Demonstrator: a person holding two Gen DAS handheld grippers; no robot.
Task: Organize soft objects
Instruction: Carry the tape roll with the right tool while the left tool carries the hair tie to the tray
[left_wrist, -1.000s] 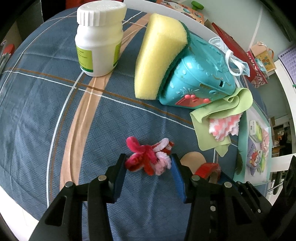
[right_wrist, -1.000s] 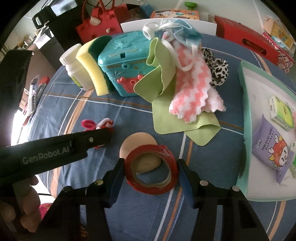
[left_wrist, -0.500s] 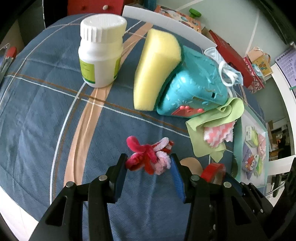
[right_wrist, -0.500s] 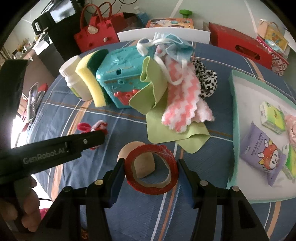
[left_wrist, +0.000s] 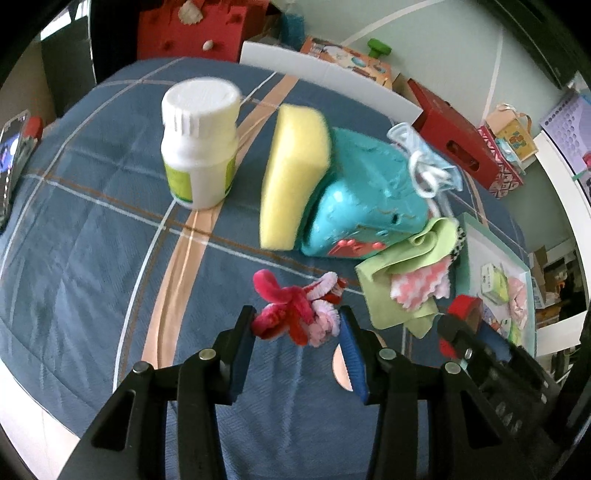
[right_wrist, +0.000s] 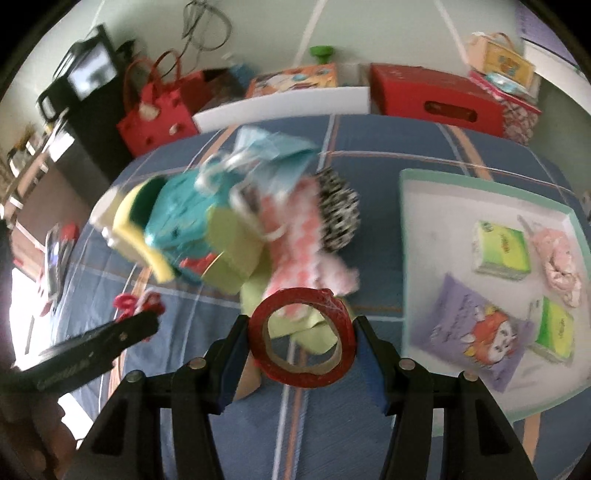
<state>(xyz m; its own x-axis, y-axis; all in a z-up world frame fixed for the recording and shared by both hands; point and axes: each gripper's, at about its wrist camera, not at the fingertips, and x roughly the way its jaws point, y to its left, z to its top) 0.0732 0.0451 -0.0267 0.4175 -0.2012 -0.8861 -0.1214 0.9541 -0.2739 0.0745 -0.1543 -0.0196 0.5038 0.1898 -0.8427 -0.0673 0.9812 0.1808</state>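
Tongs hold things on both sides. The left tongs (left_wrist: 297, 326) are clamped on a fuzzy pipe-cleaner bundle (left_wrist: 295, 314), pink, red and white, and both blue pads press its sides. The bundle hangs above the blue striped cloth (left_wrist: 92, 240) that covers the desk. The right tongs (right_wrist: 301, 341) are clamped on a red tape roll (right_wrist: 301, 338), one pad on each side of the ring. The roll is lifted off the cloth too, and you can look through its hole.

Behind the bundle stands a white bottle (left_wrist: 199, 140) with a ribbed cap. Near it a yellow sponge (left_wrist: 293, 170) leans on a teal toy chest (left_wrist: 358, 199), touching it. A face mask (left_wrist: 424, 162) with white loops lies on top of the chest. A green cloth (left_wrist: 388, 291) and a pink and white cloth (left_wrist: 421, 284) lie bunched against the chest's front. A black and white spotted scrunchie (right_wrist: 340, 210) sits just behind the pink cloth.

A tray with a green rim (right_wrist: 406, 258) lies on the right side of the desk. In it are two green tissue packs (right_wrist: 500, 249), a purple wipes pack (right_wrist: 476, 332) and a pink scrunchie (right_wrist: 561, 258). This view is blurry around the chest.
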